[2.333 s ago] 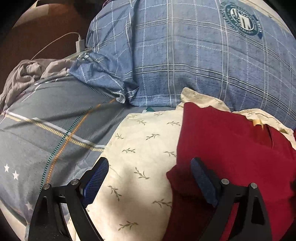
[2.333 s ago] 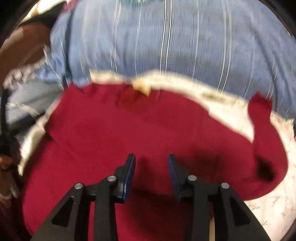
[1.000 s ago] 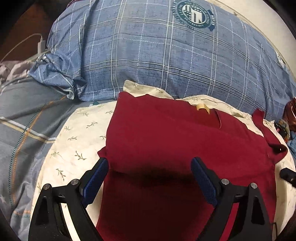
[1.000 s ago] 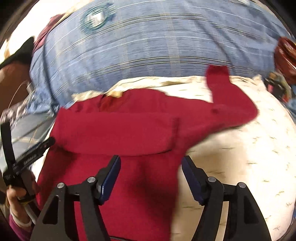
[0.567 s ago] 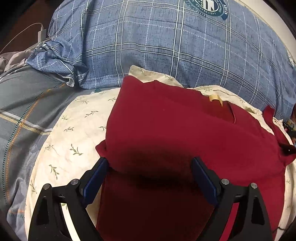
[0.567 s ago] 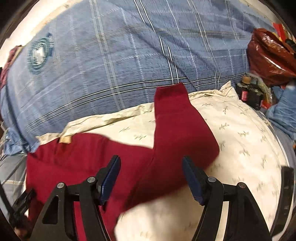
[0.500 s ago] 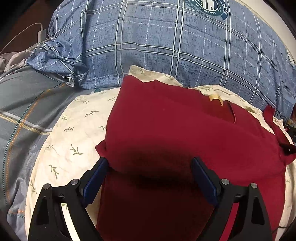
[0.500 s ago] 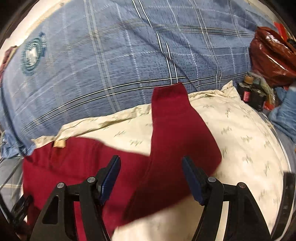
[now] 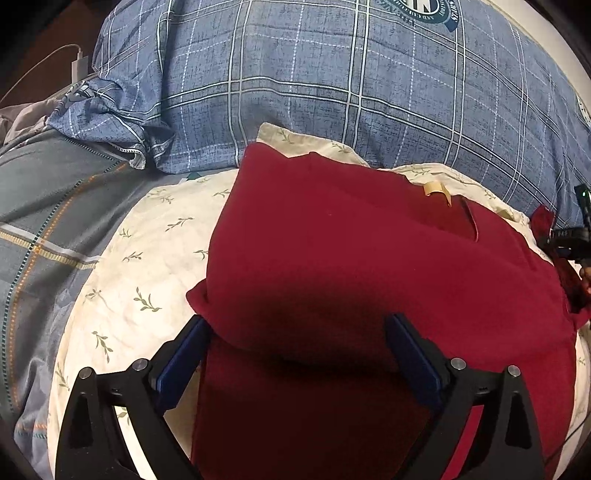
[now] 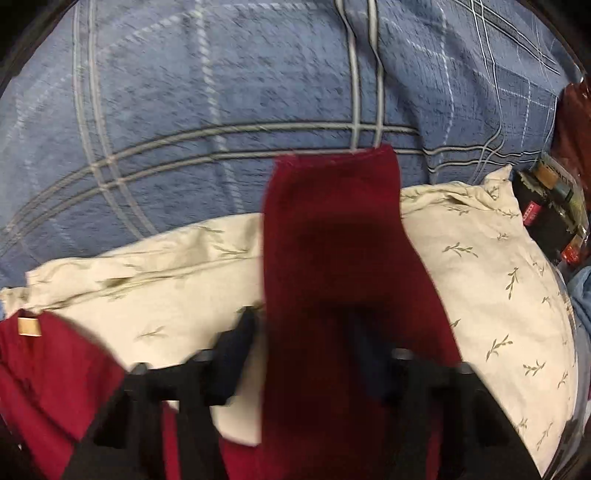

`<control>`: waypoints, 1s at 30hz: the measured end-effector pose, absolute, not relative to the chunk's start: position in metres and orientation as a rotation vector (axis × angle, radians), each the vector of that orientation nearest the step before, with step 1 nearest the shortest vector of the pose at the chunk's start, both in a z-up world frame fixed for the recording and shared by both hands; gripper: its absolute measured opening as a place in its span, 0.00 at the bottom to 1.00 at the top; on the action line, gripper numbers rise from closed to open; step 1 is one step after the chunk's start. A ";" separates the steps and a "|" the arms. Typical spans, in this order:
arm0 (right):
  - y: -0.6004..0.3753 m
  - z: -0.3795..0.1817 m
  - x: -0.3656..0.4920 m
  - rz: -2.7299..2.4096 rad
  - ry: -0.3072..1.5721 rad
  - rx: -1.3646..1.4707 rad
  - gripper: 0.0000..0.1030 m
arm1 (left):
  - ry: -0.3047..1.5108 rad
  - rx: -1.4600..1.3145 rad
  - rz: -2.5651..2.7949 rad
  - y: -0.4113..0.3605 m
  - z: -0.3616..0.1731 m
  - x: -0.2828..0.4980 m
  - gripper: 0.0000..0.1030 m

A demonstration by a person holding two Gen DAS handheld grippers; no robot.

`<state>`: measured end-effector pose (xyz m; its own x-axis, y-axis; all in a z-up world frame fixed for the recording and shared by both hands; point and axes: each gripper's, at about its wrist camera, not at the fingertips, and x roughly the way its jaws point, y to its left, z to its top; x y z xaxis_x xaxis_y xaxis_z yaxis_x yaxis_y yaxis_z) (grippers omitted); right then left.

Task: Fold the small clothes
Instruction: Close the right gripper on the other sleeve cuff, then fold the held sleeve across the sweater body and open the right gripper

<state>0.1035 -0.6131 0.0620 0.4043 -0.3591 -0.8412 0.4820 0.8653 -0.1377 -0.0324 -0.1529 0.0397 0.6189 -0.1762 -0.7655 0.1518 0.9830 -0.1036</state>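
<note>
**Red top lying half-folded on the leafy pillow**

Dark red knit is filling most of what I am seeing: the small garment is lying spread on a cream pillow printed with little green sprigs. Its near-left part is lying doubled over the body, making a soft folded edge right at my left tongs. A tan neck tag is showing at the collar, but any writing on it is too small for me to read.

Behind the pillow, a blue plaid duvet is bulging up, carrying a round teal crest with ringed lettering; I am making out only scraps of it, nothing I could quote. A grey striped sheet is lying to the left, with a white charger and cable beyond it.

My left tongs are standing wide open, gripping nothing, blue pads straddling the folded red edge.

From the right wrist view, one red sleeve is stretching away from me across the pillow, its cuff reaching the plaid duvet. My right tongs are blurred and partly covered by that sleeve, which is running between the fingers; I cannot tell whether they are gripping it. Dark packets with red labels are sitting at the pillow's right corner, their print unreadable.
</note>
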 end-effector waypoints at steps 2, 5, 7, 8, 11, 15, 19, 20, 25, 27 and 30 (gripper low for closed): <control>-0.618 0.064 0.095 -0.525 0.995 0.154 0.08 | 0.884 -0.031 -0.188 -0.153 0.040 -0.032 0.95; -0.624 0.077 0.072 -0.481 0.942 0.216 0.06 | 0.878 -0.038 -0.185 -0.151 0.041 -0.034 0.94; -0.624 0.091 0.056 -0.442 0.902 0.248 0.06 | 0.868 -0.054 -0.184 -0.148 0.045 -0.035 0.93; -0.621 0.106 0.041 -0.402 0.862 0.280 0.06 | 0.863 -0.063 -0.186 -0.146 0.046 -0.037 0.93; -0.605 0.141 0.010 -0.294 0.781 0.330 0.06 | 0.824 -0.103 -0.190 -0.138 0.057 -0.044 0.93; -0.536 0.194 -0.023 -0.088 0.702 0.248 0.06 | 0.772 -0.119 -0.198 -0.130 0.070 -0.056 0.93; -0.463 0.205 -0.020 0.124 0.711 0.225 0.06 | 0.753 -0.147 -0.181 -0.116 0.075 -0.062 0.93; -0.445 0.200 -0.016 0.168 0.724 0.215 0.07 | 0.752 -0.166 -0.179 -0.111 0.076 -0.063 0.93; -0.363 0.118 0.006 0.289 0.863 0.147 0.13 | 0.740 -0.238 -0.148 -0.094 0.077 -0.062 0.93; -0.344 0.071 0.019 0.285 0.993 0.121 0.19 | 0.750 -0.241 -0.144 -0.094 0.076 -0.059 0.93; -0.335 0.036 0.015 0.269 1.090 0.110 0.29 | 0.756 -0.238 -0.154 -0.096 0.076 -0.057 0.93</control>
<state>0.0155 -0.3351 0.0364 0.4338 0.2694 -0.8598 -0.1616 0.9620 0.2199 -0.0569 -0.0962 0.0758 0.7180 -0.2230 -0.6594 0.0526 0.9619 -0.2682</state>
